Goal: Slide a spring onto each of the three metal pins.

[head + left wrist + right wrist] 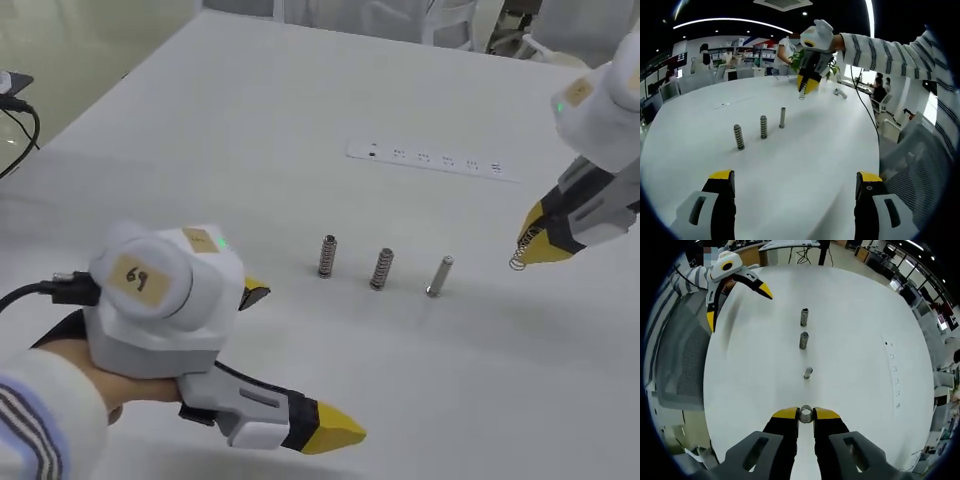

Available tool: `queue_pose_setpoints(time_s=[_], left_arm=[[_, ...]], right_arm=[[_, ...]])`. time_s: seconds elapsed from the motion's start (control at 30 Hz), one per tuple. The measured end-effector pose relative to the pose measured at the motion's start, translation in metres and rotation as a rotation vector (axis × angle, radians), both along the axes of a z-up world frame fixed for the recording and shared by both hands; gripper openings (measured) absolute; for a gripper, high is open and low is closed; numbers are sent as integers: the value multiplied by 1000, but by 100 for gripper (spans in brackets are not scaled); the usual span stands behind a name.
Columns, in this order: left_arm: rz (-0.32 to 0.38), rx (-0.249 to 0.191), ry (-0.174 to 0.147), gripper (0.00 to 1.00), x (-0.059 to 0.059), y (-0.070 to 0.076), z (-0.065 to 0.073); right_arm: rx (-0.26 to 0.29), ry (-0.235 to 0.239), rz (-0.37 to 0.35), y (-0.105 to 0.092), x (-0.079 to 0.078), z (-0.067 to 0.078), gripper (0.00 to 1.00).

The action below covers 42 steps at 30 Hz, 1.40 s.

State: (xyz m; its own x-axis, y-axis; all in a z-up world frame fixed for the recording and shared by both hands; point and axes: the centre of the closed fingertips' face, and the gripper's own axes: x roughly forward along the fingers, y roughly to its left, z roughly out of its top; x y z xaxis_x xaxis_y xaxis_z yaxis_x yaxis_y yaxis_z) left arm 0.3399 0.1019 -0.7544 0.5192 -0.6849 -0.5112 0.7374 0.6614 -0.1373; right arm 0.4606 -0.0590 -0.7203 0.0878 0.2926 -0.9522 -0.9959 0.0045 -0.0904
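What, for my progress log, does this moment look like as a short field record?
pins carrying a spring: end pin and middle pin, both upright
bare pin: bare pin, upright at the row's other end, nearest the right tool
right tool: right tool shut on the third spring, above the table, short of the bare pin
left tool: left tool open, holding nothing, apart from the row
left to do: one spring
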Motion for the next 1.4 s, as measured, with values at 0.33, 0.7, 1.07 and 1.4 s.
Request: queue_pose_setpoints(time_s=[0.33,0.7,1.07,1.4], left_arm=[[-6,-1,4,98,-1,-1,0],[19,-12,4,98,1,4,3],[17,-9,9,98,2,4,1],[15,-5,25,98,1,4,-1]], right_arm=[[30,-2,52,36,6,1,8],[30,7,89,57,5,-6,8],[12,25,94,62,4,-20,8],[-39,21,115,62,9,-38,8]])
